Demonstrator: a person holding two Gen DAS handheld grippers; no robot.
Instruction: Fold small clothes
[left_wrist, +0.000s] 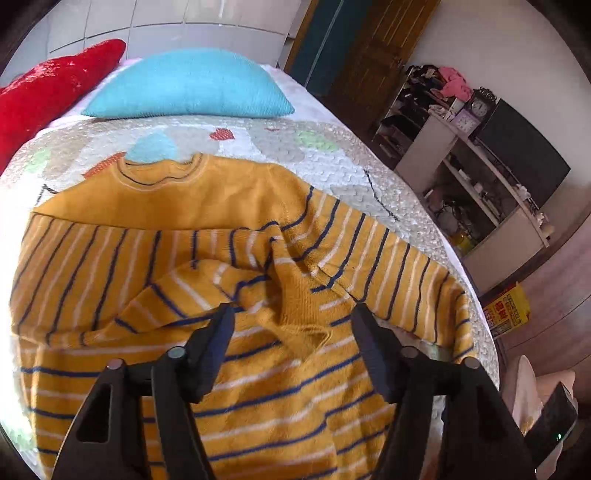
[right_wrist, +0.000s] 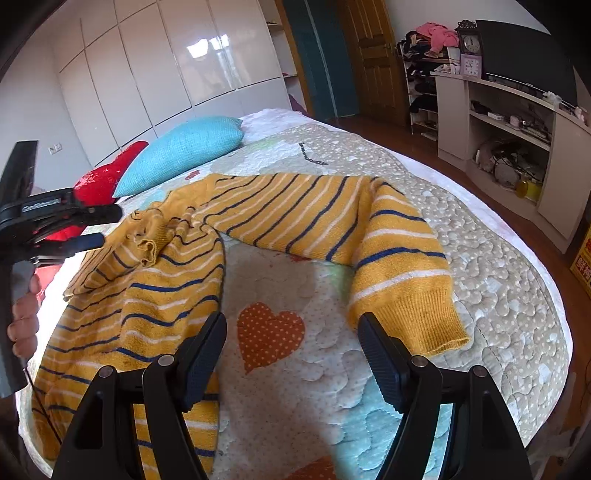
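Observation:
A small mustard sweater (left_wrist: 207, 266) with navy and white stripes lies on the quilted bed (left_wrist: 317, 155), collar toward the pillows. One sleeve is folded across its body, its cuff (left_wrist: 299, 321) between my open left gripper (left_wrist: 291, 314) fingers, just above the cloth. In the right wrist view the other sleeve (right_wrist: 332, 225) stretches out to the right, its ribbed cuff (right_wrist: 424, 321) beside my open, empty right gripper (right_wrist: 291, 328), which hovers over bare quilt. The left gripper (right_wrist: 99, 225) shows there at far left, open over the folded cuff.
A turquoise pillow (left_wrist: 188, 86) and a red sequin pillow (left_wrist: 48, 92) lie at the head of the bed. The bed's right edge drops to a wooden floor, with white shelves (right_wrist: 517, 122) and a yellow box (left_wrist: 506, 306) beyond.

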